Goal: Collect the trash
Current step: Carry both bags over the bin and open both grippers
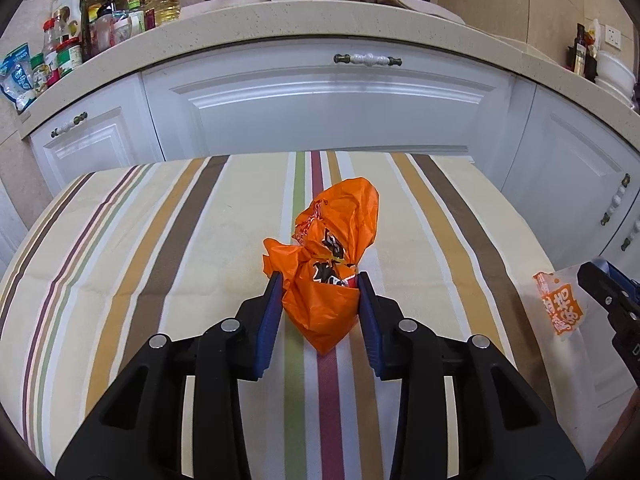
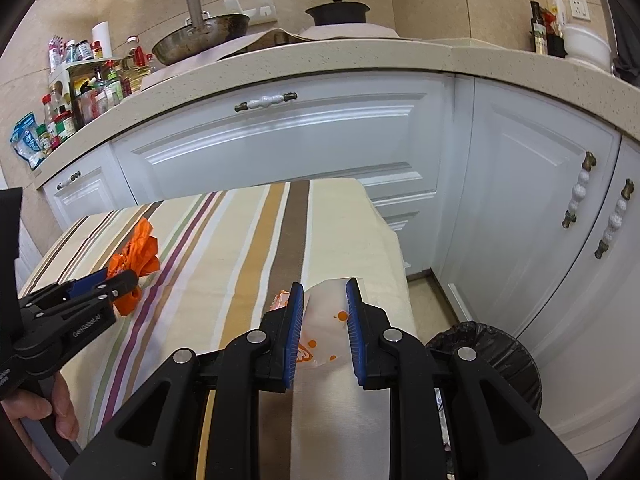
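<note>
- The left claw (image 1: 319, 286) is clamped on one crumpled orange plastic bag (image 1: 334, 264): both blue pads press its lower bulge, and the rest of the bag reaches forward past the fingertips, over the striped cloth (image 1: 160, 240) that covers the counter.
- What the orange bag holds cannot be made out; only dark and red print shows through a gap in its folds.
- The right claw (image 2: 323, 322) grips one thin translucent white bag with orange print (image 2: 326, 332). Its pads pinch the film from both sides, and the bag's top edge sticks up just beyond the fingertips.
- In the left wrist view that white bag (image 1: 560, 304) is off to the right of the left claw, partly hidden by the right claw's black finger.
- A person's hand (image 2: 44, 416), cut off by the edge of the right wrist view, holds the left claw's handle.
- Below and to the right of the right claw, on the floor beside the counter, stands one round bin with a black liner (image 2: 486, 354). The claw's frame hides much of it, and its contents are hard to read.
- Farther ahead of both claws run white cabinets (image 1: 328, 116) under a speckled worktop (image 1: 304, 20).
- On the worktop, far left, is a crowd of bottles and jars (image 1: 96, 28), too many and too overlapped to count.
- Also there: one metal wok (image 2: 200, 40) and one dark lidded pot (image 2: 338, 12).
</note>
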`<action>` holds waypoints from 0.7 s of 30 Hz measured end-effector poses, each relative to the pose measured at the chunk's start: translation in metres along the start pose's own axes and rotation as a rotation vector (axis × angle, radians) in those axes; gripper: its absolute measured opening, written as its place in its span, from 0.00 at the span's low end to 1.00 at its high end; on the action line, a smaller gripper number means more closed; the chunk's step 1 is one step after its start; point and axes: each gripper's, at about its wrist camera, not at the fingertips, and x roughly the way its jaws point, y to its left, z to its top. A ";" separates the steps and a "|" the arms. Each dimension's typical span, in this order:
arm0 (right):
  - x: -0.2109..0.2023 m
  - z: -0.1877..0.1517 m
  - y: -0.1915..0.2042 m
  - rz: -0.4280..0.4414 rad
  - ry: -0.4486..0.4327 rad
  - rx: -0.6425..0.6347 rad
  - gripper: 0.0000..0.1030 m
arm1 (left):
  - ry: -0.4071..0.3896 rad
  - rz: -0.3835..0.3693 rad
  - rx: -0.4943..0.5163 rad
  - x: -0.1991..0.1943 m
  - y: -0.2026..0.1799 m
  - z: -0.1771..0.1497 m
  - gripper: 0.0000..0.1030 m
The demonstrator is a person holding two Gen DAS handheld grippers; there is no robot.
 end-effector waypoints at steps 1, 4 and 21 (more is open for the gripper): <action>-0.002 0.000 0.001 0.000 -0.004 -0.004 0.22 | -0.003 0.000 -0.001 -0.003 0.002 0.000 0.33; -0.005 0.001 0.005 -0.001 -0.013 -0.017 0.22 | -0.015 0.003 -0.013 -0.014 0.010 -0.001 0.31; -0.049 -0.001 -0.009 -0.069 -0.071 -0.017 0.22 | -0.104 -0.089 0.016 -0.075 -0.011 0.001 0.28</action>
